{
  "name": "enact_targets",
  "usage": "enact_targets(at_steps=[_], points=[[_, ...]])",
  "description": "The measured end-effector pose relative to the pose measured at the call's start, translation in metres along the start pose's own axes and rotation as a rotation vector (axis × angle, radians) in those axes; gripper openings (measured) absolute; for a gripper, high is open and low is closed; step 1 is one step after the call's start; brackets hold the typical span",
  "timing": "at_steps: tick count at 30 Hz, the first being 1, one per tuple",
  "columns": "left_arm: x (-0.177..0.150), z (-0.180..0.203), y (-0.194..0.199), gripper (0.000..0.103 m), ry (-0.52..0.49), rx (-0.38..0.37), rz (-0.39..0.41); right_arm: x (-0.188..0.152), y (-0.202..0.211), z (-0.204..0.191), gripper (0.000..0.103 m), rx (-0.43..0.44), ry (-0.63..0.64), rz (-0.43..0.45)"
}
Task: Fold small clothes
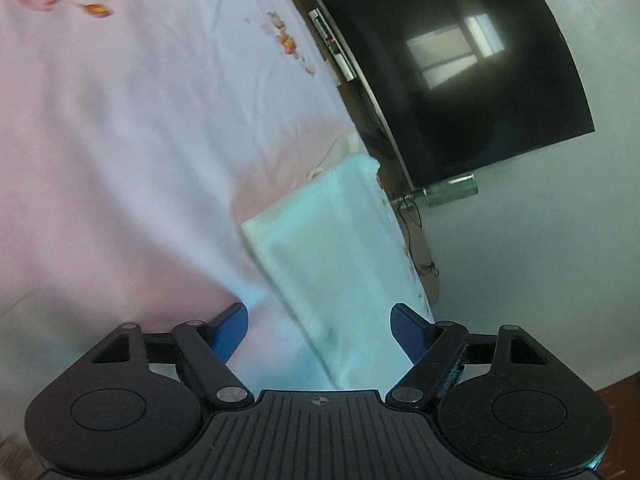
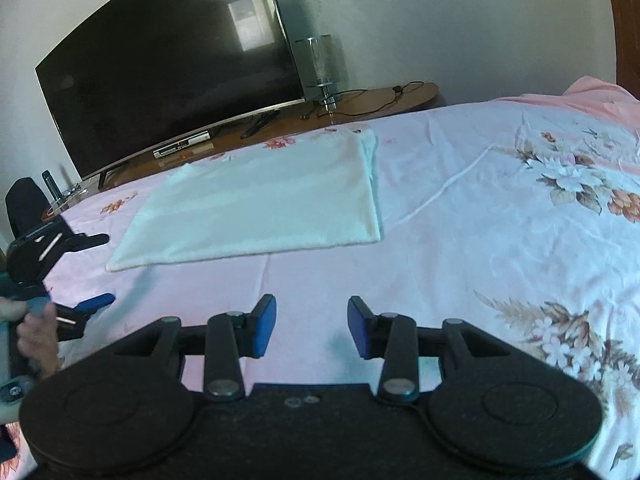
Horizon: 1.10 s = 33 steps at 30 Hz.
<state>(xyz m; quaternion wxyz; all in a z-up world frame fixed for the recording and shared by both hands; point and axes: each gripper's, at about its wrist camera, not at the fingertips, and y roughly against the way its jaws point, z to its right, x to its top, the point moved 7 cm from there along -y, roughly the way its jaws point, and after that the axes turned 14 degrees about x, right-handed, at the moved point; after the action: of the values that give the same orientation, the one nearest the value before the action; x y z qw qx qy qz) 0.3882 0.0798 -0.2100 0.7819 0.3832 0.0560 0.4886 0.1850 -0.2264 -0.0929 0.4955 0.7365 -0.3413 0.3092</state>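
1. The white cloth (image 2: 256,200) lies flat and folded on the pink floral bedsheet (image 2: 480,240), near the edge that faces the television (image 2: 168,76).
2. The left gripper (image 1: 320,328) has its jaws spread wide and holds nothing. It hangs over the near end of the cloth.
3. The right gripper (image 2: 312,326) is likewise spread and empty. It hovers above bare bedsheet, short of the cloth.
4. A glass lamp (image 2: 320,64) stands beside the television.
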Motion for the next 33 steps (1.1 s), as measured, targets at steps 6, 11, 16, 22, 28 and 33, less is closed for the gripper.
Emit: enact_targets(at_steps=[6,11,16,22,28,33], points=[[0.016,0.026,-0.029,0.079,-0.032,-0.012,0.05,0.031,-0.038,-0.009,0.037,0.057,-0.002,0.024],[0.019,0.036,-0.037,0.079,-0.031,-0.069,0.093,0.066,-0.094,-0.015,0.028,0.09,-0.019,0.039],[0.015,0.045,-0.04,0.078,-0.071,-0.039,0.189,0.087,-0.146,-0.027,0.028,0.15,0.013,0.028],[0.023,0.043,-0.053,0.048,-0.02,-0.022,0.226,0.095,-0.203,-0.037,0.01,0.194,0.049,-0.007],[0.032,0.023,-0.065,0.012,0.056,-0.073,0.166,0.098,-0.231,-0.036,0.007,0.214,0.067,-0.014],[0.036,0.026,-0.067,0.012,0.048,-0.059,0.158,0.101,-0.244,-0.032,0.007,0.211,0.046,-0.021]])
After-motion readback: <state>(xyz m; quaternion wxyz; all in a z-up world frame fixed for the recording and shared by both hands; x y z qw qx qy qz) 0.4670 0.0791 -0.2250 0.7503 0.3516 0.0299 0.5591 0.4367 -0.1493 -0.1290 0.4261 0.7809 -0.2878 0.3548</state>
